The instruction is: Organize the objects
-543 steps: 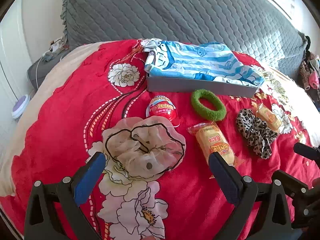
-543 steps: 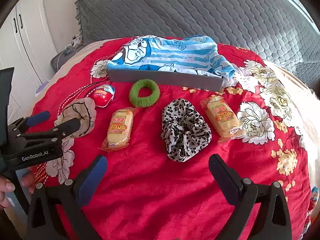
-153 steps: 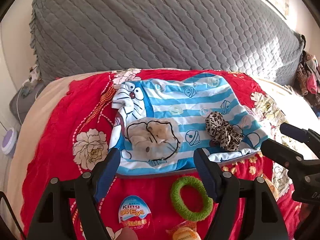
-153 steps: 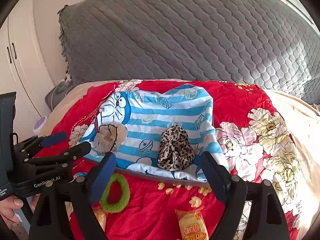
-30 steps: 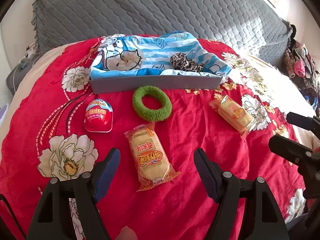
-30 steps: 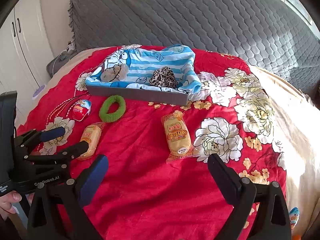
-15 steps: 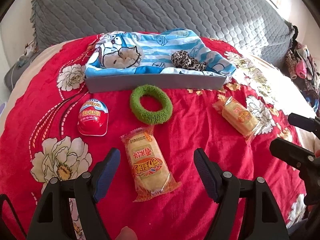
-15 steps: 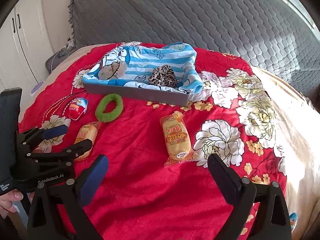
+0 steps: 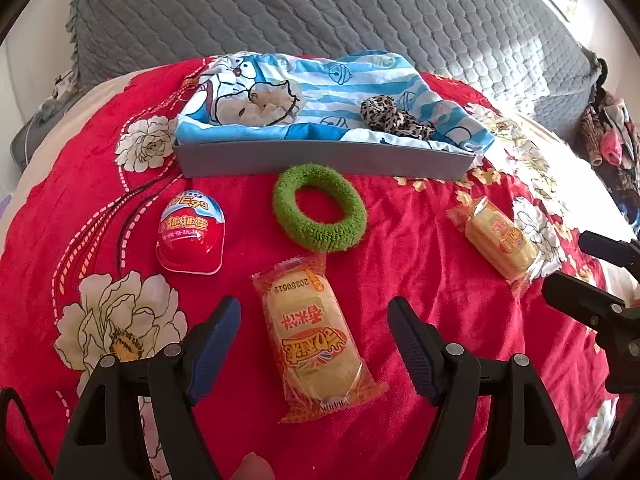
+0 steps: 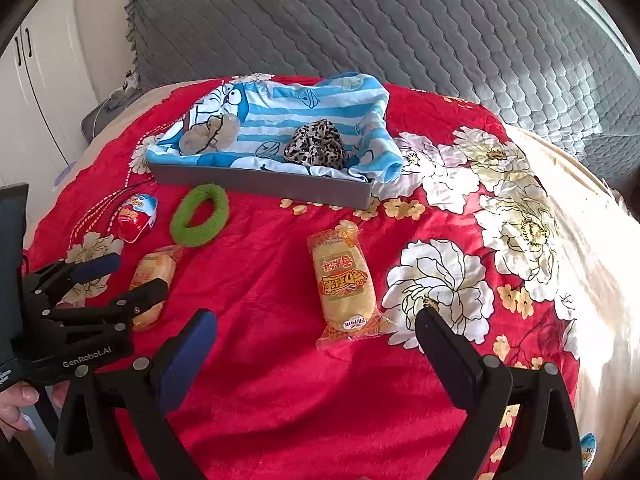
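My left gripper (image 9: 314,320) is open, its jaws on either side of a yellow snack cake in an orange wrapper (image 9: 312,336) lying on the red bedspread. My right gripper (image 10: 316,330) is open, just short of a second snack cake (image 10: 344,280). A green hair ring (image 9: 319,212) and a red toy egg (image 9: 191,232) lie in front of a grey tray (image 9: 320,162) lined with blue striped cloth. In the tray lie a beige scrunchie (image 9: 260,106) and a leopard scrunchie (image 9: 394,116).
A grey quilted headboard (image 10: 360,20) rises behind the tray. The bed's right side (image 10: 592,240) is cream sheet in sunlight. White cupboard doors (image 10: 28,80) stand at the left. Clothes (image 9: 608,136) hang at the far right.
Both grippers have moved forward and down toward the snack cakes. The left jaws now straddle the near cake. The objects have not moved.
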`<state>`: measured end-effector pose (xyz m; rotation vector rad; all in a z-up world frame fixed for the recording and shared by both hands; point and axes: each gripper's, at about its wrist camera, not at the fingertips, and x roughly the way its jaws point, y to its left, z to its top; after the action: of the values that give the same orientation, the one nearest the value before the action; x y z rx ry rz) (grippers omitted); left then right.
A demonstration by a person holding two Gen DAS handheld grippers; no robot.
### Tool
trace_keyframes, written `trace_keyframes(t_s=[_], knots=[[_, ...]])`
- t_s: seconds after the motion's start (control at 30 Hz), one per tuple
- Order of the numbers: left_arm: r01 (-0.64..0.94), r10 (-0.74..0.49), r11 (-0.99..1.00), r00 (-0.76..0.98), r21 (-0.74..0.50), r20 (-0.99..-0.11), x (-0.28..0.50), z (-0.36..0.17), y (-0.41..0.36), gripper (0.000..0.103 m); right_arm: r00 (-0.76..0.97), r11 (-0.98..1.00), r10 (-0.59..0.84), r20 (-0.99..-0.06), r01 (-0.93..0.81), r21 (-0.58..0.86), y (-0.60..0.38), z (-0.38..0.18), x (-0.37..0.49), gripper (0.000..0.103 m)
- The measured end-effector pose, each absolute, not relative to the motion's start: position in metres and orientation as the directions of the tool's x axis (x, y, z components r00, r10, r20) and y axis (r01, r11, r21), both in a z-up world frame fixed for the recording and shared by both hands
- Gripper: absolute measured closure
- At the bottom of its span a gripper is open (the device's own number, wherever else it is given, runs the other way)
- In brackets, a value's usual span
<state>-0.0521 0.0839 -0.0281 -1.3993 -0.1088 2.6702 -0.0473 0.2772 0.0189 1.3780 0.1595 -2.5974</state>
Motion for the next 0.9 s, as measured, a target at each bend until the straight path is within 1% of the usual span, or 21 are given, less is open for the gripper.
trace_keyframes(t_s=[0.9], knots=[[-0.080,0.146,-0.989,-0.557,-0.123,-0.817,-0.061,-0.035,0.087,0.026,-0.518,-0.972,-0.121,-0.847,0.234,-0.005,0.277,-0.001,-0.071,0.003]])
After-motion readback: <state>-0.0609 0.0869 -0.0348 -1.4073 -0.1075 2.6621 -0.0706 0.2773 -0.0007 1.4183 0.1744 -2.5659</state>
